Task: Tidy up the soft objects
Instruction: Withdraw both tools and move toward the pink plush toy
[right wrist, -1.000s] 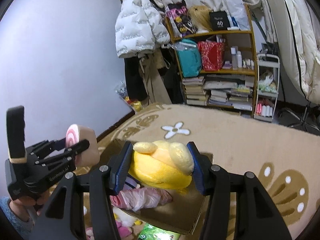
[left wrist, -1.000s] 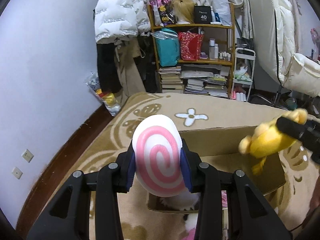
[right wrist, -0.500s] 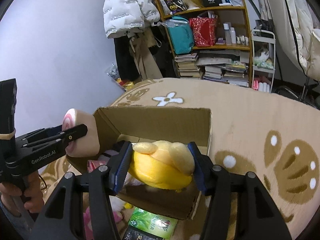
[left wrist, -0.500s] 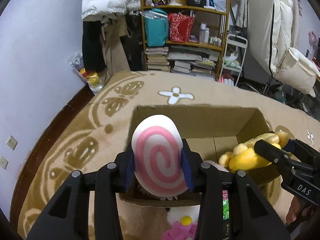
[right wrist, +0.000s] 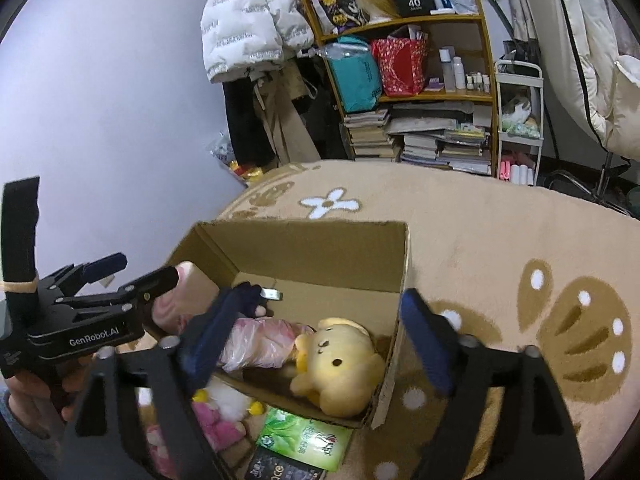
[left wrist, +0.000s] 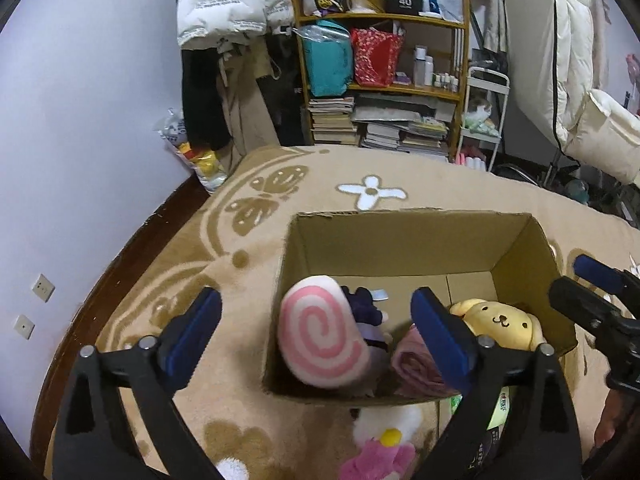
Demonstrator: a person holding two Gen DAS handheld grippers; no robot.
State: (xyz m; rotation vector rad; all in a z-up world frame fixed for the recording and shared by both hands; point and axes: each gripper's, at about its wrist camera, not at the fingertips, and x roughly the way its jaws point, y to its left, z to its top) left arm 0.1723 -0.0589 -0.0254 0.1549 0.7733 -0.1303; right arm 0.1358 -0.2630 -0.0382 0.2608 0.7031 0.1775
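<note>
Both pairs of jaws have just sprung wide over the cardboard box (left wrist: 384, 240). The left gripper (left wrist: 316, 332) has let go of the pink swirl cushion (left wrist: 320, 340), now tipped against the box's wall at nine o'clock. The right gripper (right wrist: 316, 336), empty too, has dropped the yellow plush dog (right wrist: 340, 364) at the box's four o'clock corner. More plush waits outside.

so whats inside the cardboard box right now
Inside the cardboard box: a pink swirl cushion, a yellow plush dog, a pink bagged bundle and something dark purple. What lies beneath them is covered.
</note>
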